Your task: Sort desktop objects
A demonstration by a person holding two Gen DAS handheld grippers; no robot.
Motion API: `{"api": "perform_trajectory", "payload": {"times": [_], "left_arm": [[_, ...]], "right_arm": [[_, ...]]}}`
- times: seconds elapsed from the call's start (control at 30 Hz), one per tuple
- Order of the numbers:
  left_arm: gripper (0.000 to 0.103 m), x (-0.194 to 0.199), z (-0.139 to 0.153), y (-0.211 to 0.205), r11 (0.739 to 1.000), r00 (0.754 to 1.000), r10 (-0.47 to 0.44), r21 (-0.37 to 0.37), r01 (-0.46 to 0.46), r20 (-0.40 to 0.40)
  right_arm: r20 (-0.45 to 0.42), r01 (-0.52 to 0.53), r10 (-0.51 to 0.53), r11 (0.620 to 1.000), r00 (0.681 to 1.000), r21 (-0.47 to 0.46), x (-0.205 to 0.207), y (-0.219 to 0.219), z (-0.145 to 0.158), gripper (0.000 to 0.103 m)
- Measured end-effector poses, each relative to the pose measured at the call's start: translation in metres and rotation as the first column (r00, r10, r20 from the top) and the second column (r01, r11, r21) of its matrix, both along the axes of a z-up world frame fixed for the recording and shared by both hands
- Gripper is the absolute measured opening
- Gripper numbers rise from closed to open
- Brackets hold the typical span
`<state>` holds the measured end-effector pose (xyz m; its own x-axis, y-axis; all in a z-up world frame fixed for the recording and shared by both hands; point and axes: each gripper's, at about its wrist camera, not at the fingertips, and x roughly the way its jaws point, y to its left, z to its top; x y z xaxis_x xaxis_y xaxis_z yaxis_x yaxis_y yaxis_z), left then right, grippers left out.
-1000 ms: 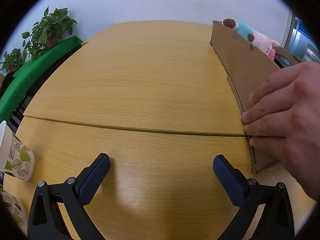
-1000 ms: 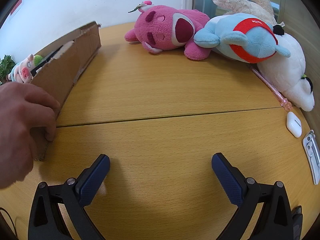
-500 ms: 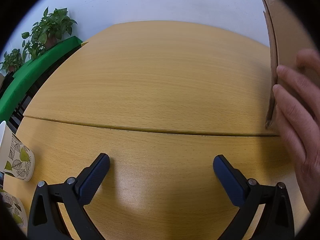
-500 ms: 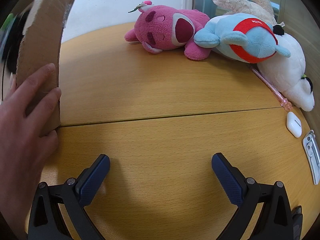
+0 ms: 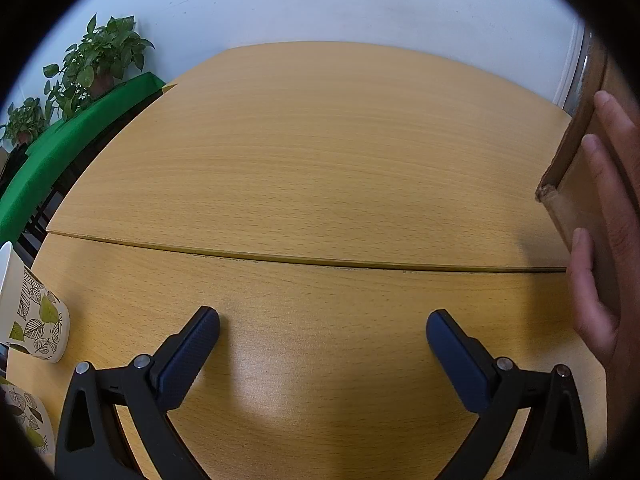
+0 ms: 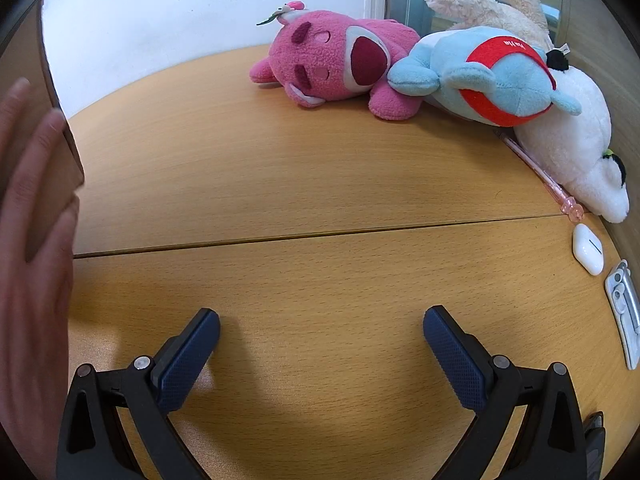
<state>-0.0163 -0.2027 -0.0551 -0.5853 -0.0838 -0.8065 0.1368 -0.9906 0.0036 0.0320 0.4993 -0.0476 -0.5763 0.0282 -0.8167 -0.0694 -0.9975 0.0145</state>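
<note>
- We are holding the left gripper [image 5: 322, 332] low over the wooden table [image 5: 312, 160] with its jaws spread wide and nothing between the blue pads.
- We are holding the right gripper [image 6: 320, 330] the same way: jaws wide apart, empty, resting just above the table [image 6: 280, 176].
- A bare hand [image 5: 604, 240] is pressing flat against a cardboard box [image 5: 576, 196] at the right edge of the left wrist view; the box's lower corner is raised clear of the table surface.
- The same hand [image 6: 32, 240] and box [image 6: 48, 168] are showing at the left edge of the right wrist view, between the two grippers.
- Two leaf-patterned paper cups [image 5: 32, 312] are lying at the left edge of the left wrist view.
- Potted plants [image 5: 96, 64] are standing beyond the table on a green surface [image 5: 80, 120].
- A pink plush bear [image 6: 332, 64], a blue plush with a red band [image 6: 492, 80] and a white plush [image 6: 576, 148] are lying touching one another along the far right of the table.
- A pink pen [image 6: 540, 172] is lying beside the white plush, with a white earbud case [image 6: 587, 249] and a silver clip-like item [image 6: 622, 312] nearer the right edge.
</note>
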Motion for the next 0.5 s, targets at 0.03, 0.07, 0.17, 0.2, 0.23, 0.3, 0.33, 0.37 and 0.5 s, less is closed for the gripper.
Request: {"api": "perform_trajectory", "payload": {"times": [0.03,0.07,0.17,0.2,0.23,0.3,0.33,0.37,0.5], "left_arm": [[0.103,0.0001,0.0,0.0002,1.0,1.0,0.0,0.0,0.0,0.0],[0.103,0.0001,0.0002,0.0,1.0,1.0,0.0,0.001,0.0,0.0],[0.103,0.0002,0.0003,0.0,1.0,1.0,-0.001,0.001,0.001,0.0],[0.103,0.0002,0.0002,0.0,1.0,1.0,-0.001,0.001,0.001,0.0],[0.103,0.0001,0.0003,-0.0001,1.0,1.0,-0.001,0.001,0.001,0.0],[0.103,0.0001,0.0002,0.0,1.0,1.0,-0.001,0.001,0.001,0.0],[0.103,0.0,0.0004,-0.0001,1.0,1.0,-0.001,0.001,0.001,0.001],[0.103,0.0003,0.0001,0.0003,1.0,1.0,-0.001,0.001,0.001,0.0],[0.103,-0.0003,0.0015,-0.0008,1.0,1.0,-0.001,0.002,0.001,0.001]], "right_arm": [[0.0,0.0,0.0,1.0,1.0,0.0,-0.0003,-0.0002,0.0002,0.103],[0.0,0.0,0.0,1.0,1.0,0.0,-0.0006,-0.0002,0.0002,0.103],[0.0,0.0,0.0,1.0,1.0,0.0,-0.0005,-0.0001,-0.0002,0.103],[0.0,0.0,0.0,1.0,1.0,0.0,-0.0006,-0.0002,-0.0001,0.103],[0.0,0.0,0.0,1.0,1.0,0.0,-0.0007,-0.0003,-0.0001,0.103],[-0.001,0.0,0.0,1.0,1.0,0.0,-0.0002,-0.0001,-0.0004,0.103],[0.0,0.0,0.0,1.0,1.0,0.0,-0.0002,-0.0001,-0.0004,0.103],[0.0,-0.001,0.001,1.0,1.0,0.0,-0.0004,-0.0001,-0.0003,0.103],[-0.001,0.001,-0.001,1.0,1.0,-0.001,-0.0006,-0.0005,-0.0005,0.103]]}}
